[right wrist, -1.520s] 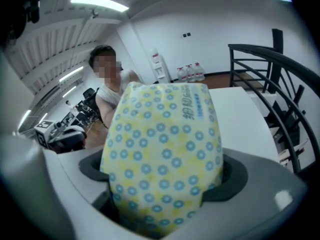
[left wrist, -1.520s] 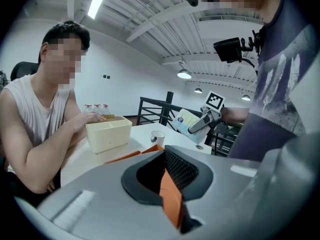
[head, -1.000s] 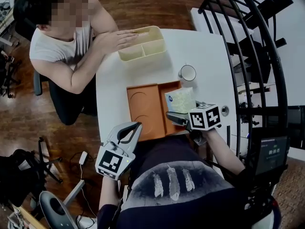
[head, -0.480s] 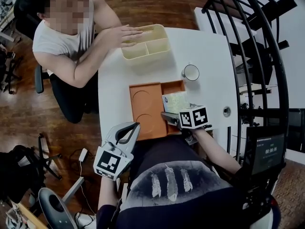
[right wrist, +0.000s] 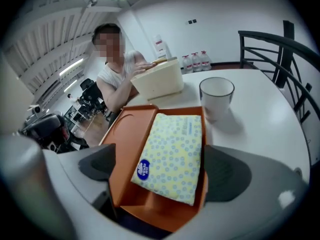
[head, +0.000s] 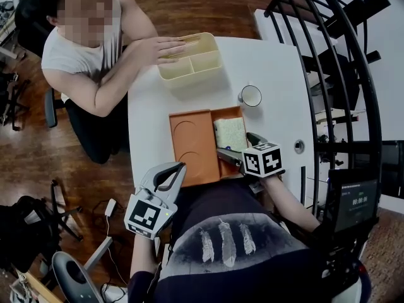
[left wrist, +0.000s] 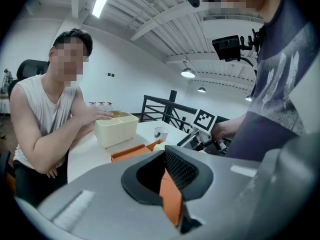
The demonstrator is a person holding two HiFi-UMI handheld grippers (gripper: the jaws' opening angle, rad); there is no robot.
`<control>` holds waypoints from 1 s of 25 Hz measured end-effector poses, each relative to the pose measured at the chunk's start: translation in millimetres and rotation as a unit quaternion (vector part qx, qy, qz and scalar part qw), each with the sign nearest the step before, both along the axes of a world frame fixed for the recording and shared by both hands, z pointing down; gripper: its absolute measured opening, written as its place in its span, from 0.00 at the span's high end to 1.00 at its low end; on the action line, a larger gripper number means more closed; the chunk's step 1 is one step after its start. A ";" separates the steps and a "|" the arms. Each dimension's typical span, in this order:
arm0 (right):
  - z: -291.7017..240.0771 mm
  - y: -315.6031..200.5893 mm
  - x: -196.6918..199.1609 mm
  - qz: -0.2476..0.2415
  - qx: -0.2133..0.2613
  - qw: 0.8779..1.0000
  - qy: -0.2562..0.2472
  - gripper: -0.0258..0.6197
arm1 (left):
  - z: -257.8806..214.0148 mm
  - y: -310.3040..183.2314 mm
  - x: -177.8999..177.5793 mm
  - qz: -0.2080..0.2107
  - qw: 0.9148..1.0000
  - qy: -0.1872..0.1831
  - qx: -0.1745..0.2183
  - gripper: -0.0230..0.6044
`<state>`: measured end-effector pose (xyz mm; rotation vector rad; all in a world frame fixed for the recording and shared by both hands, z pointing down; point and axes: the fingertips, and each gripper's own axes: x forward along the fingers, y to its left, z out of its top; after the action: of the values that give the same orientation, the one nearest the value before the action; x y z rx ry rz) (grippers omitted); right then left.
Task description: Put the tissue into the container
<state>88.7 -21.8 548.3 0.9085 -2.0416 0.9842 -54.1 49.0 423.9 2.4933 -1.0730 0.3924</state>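
Orange plastic is what the pack now lies on: the tissue [head: 230, 133] rests flat in the right compartment of the tray [head: 189, 144], which I take to be the container meant, so the placing looks done. The right claw [right wrist: 167, 166] is released, its jaws spread wide to either side of the pack's near end and gripping nothing. The main risk is in backing out. The jaws flank the pack closely, and a slanted pull could catch a corner of the soft wrapper or the tray's near wall. That could lift the pack out or drag the tray, whose near end already sits close to the worktop [head: 271, 68] edge by the person's body. In the right gripper view the pack's near end seems to sit slightly askew over a step in the tray, so a light nudge might tip it. A sideways swing could also strike the cup [head: 250, 96], which stands near the tray's far right corner. The left claw [head: 177, 169] is clenched on nothing, held low off the worktop's near corner, well clear. The cream box [head: 189, 59] under another person's hand [head: 161, 46] is well apart.
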 end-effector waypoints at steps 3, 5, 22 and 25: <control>-23.0 -0.7 4.0 -0.004 0.024 1.000 -0.019 0.11 | -6.9 -2.3 1.7 -0.005 1.000 0.011 0.004 0.94; -44.6 -1.4 4.4 -0.016 0.047 0.998 -0.042 0.11 | -11.5 -4.8 1.6 -0.007 1.000 0.018 0.007 0.94; -186.5 46.9 -21.3 -0.195 0.198 0.914 -0.297 0.96 | -20.5 -4.8 28.5 0.038 0.999 0.032 0.016 0.94; -188.5 48.9 -20.0 -0.196 0.204 0.911 -0.300 0.96 | -23.0 -5.1 29.7 0.044 0.998 0.030 0.015 0.94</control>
<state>68.7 27.0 359.8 0.3608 -2.8839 0.6663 -24.4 43.9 400.9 2.5689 -0.9558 0.3258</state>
